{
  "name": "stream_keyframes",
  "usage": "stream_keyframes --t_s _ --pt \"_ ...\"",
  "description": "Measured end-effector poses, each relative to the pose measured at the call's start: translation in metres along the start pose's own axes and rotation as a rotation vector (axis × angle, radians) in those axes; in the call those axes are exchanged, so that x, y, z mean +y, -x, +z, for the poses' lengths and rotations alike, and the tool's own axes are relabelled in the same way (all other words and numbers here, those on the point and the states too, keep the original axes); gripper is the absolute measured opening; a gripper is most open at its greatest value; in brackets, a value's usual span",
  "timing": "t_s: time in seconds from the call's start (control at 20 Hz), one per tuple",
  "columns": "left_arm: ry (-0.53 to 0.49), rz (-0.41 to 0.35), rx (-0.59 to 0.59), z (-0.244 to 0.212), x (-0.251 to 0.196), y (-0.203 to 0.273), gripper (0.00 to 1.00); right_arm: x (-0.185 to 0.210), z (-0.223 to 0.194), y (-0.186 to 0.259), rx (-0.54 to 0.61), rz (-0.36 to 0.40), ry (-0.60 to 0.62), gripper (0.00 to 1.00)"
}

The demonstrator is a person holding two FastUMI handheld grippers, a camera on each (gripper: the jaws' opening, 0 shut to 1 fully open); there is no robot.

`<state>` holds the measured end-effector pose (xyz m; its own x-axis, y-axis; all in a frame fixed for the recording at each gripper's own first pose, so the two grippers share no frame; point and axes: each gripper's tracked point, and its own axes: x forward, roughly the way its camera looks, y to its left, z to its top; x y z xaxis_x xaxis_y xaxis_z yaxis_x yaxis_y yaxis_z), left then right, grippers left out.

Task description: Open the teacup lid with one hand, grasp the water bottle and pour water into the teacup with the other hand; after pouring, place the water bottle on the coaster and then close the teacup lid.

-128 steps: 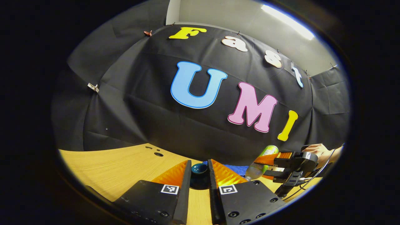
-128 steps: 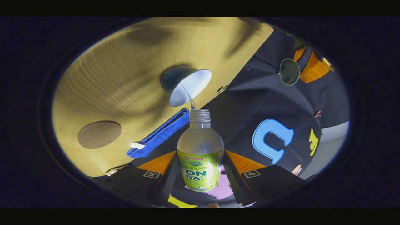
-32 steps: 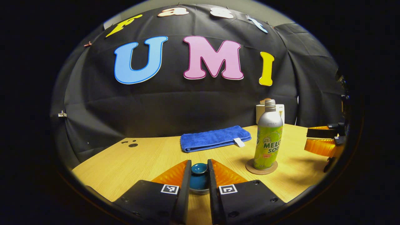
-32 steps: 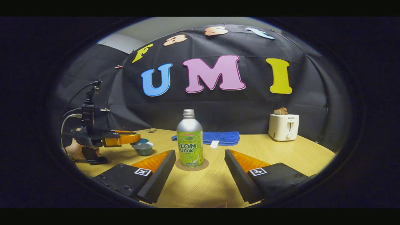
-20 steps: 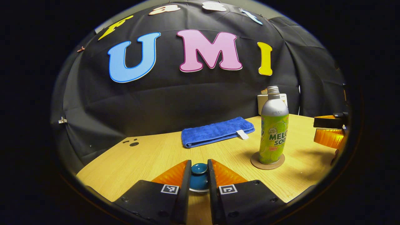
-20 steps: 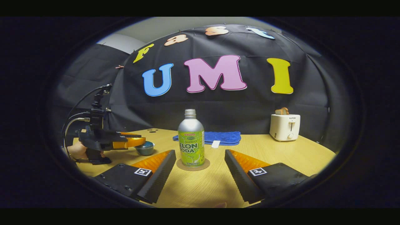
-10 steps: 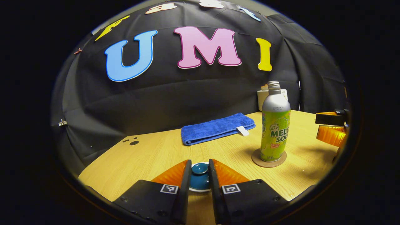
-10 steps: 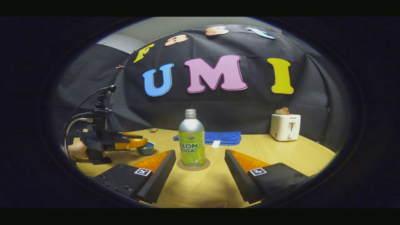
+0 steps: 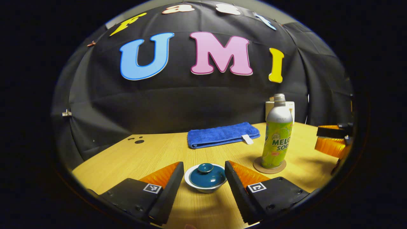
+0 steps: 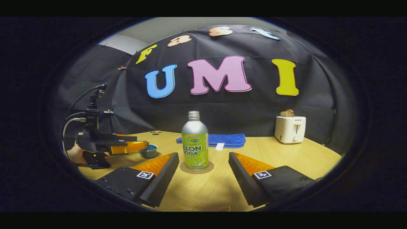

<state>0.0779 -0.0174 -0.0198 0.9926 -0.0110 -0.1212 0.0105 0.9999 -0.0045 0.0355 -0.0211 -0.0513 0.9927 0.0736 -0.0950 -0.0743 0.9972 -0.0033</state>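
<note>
Teal lid (image 9: 206,174) sits on the teacup (image 9: 203,187), left gripper (image 9: 203,178) spread wide around it; right gripper (image 10: 203,173) wide near bottle (image 10: 195,144) on coaster (image 10: 196,168); task looks finished; next, withdraw.

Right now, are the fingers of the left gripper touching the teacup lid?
Apart. In the left gripper view, the left gripper is open and bare table shows between each finger and the lid.

- The water bottle (image 9: 276,136) carries a green label; in the left gripper view the large letters read "MELO" over "SOD", cut off by its curve.
- In the right gripper view the same bottle (image 10: 194,143) shows "ELON" over "ODA".
- The toaster (image 10: 290,128) has small print, too small to read.
</note>
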Motion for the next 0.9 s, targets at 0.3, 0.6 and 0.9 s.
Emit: stream_keyframes --t_s 0.3,0.6,0.9 --pt "-0.006 0.029 -0.091 0.005 0.007 0.045 0.88 0.0 0.002 0.003 -0.001 -0.009 0.0 0.97" --pt "0.006 0.058 -0.1 0.006 0.016 0.061 0.96 0.001 0.002 0.005 0.0 -0.005 0.0 0.97" --pt "0.008 0.081 -0.099 0.006 0.02 0.062 0.97 0.0 0.003 0.005 0.001 -0.005 0.0 0.97"
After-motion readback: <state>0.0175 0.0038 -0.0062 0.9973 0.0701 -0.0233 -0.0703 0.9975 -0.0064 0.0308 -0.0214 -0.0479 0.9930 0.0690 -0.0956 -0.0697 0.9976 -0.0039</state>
